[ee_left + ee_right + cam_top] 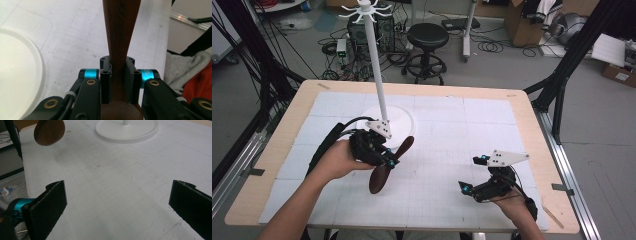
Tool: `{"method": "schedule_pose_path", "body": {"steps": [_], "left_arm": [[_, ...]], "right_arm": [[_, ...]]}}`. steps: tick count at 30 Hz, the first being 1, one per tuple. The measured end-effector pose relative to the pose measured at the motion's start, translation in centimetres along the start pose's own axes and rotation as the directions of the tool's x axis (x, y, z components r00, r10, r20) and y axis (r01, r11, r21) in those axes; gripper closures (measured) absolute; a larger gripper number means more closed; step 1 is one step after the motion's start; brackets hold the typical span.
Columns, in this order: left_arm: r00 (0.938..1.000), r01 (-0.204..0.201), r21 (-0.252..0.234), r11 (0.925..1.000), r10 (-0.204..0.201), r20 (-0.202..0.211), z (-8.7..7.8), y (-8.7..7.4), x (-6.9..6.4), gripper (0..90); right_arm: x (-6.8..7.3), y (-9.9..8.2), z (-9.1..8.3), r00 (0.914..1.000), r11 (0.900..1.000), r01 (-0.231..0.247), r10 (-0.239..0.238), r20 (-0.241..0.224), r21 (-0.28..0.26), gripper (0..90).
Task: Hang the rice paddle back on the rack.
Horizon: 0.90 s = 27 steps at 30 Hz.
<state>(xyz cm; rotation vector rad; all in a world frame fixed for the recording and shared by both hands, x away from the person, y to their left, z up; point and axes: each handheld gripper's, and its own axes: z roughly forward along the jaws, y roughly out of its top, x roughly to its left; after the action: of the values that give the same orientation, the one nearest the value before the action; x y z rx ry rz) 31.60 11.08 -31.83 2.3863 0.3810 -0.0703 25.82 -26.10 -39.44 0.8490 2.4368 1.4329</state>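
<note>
Left gripper [387,161] clamped on wooden spoon [384,167], held above mat beside white hook stand [373,60]. Right gripper [472,174] idle, jaws apart. Step: carrying spoon; next likely hang it on stand hook.

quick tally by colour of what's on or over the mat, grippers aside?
Brown: 1, the wooden spoon, clamped in the left gripper and lifted off the mat.
White: 1, the hook stand, its round base on the mat.
Total: 2.
</note>
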Motion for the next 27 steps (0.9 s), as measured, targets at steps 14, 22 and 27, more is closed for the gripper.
{"method": "schedule_pose_path", "body": {"steps": [14, 22, 27], "left_arm": [[0.9997, 0.023, -0.128, 0.9916, -0.022, 0.005, -2.8, 0.3, 0.2, 77.7], [0.9995, 0.032, -0.166, 0.9856, -0.032, -0.002, -3.9, 0.4, 0.3, 77.7], [0.9993, 0.037, -0.194, 0.9803, -0.038, -0.002, -4.8, 0.3, 0.6, 77.7]], "right_arm": [[0.0, 0.0, 0.0, 1.0000, 1.0000, 0.000, 0.000, -0.001, 0.003, 0.5], [0.0, 0.0, 0.0, 1.0000, 1.0000, 0.000, 0.000, 0.001, 0.003, 0.5], [0.0, 0.0, 0.0, 1.0000, 1.0000, -0.005, 0.005, -0.003, 0.002, 0.5]]}}
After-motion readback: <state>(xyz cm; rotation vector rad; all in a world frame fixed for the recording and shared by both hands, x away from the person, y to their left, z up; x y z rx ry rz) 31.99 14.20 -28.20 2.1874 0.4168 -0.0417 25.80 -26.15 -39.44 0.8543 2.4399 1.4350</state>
